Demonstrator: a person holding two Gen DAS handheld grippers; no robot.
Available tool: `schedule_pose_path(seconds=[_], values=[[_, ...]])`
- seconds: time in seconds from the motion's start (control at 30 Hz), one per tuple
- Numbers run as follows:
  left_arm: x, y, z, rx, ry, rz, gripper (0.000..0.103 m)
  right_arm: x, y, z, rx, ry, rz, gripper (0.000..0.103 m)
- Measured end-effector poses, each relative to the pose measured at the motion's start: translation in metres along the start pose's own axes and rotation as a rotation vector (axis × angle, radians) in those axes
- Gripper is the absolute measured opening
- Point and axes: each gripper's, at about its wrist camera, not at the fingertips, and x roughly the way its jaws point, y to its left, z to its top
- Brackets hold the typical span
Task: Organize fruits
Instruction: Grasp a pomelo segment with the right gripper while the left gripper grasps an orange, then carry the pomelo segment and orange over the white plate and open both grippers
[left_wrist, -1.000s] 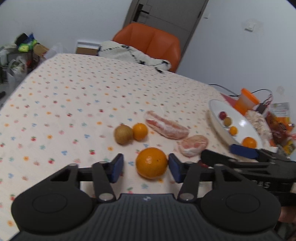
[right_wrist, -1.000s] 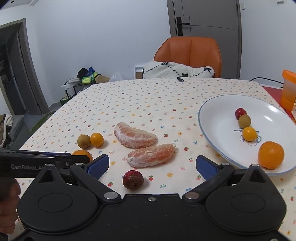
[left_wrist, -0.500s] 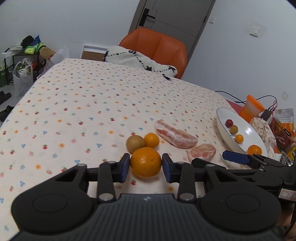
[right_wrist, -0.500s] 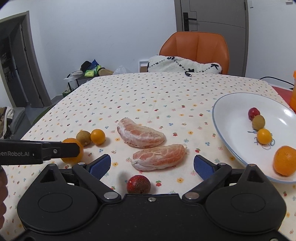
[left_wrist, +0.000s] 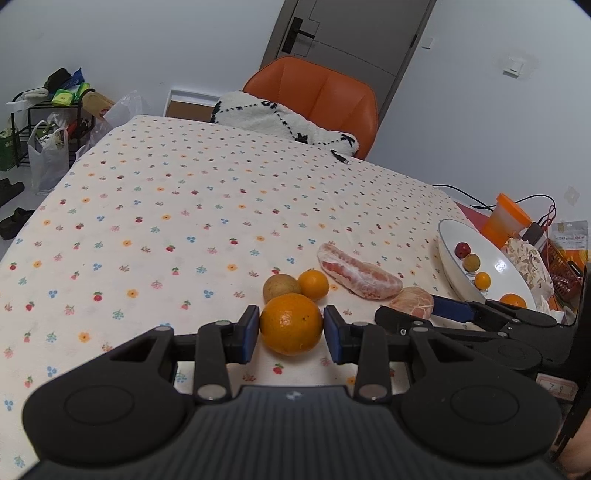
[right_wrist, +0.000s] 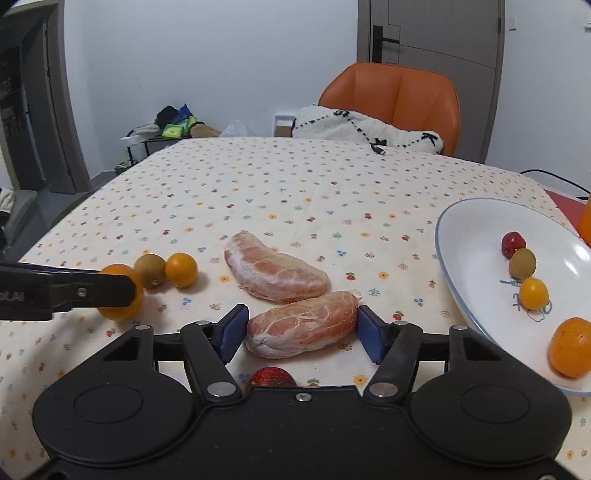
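On the floral-clothed surface (right_wrist: 295, 192), the left claw (left_wrist: 291, 334) grips a large orange (left_wrist: 291, 324) (pads touching both sides), while the right claw (right_wrist: 302, 334) clasps a peeled pomelo segment (right_wrist: 301, 325) near the white plate (right_wrist: 469, 258).

An orange chair (right_wrist: 400, 88) is draped with a black-patterned white blanket (right_wrist: 365, 127); a cluttered rack (left_wrist: 44, 110) is seen beside a grey door (left_wrist: 354, 40).

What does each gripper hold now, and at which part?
Left gripper: the big orange, by its two sides. Right gripper: the near pomelo segment, by its two ends.
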Motion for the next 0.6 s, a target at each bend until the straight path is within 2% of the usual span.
schedule_pose_path(seconds=[0.2,0.6], values=[[0.001,-0.009,0.005,0.023,-0.006,-0.017,0.036,-0.018,-0.006,0.000,0.031,-0.039,0.015,0.061],[0.004,-0.043,0.012,0.094,-0.011,-0.074,0.036,-0.054,-0.029,0.003,0.099,-0.126,-0.012,0.061]])
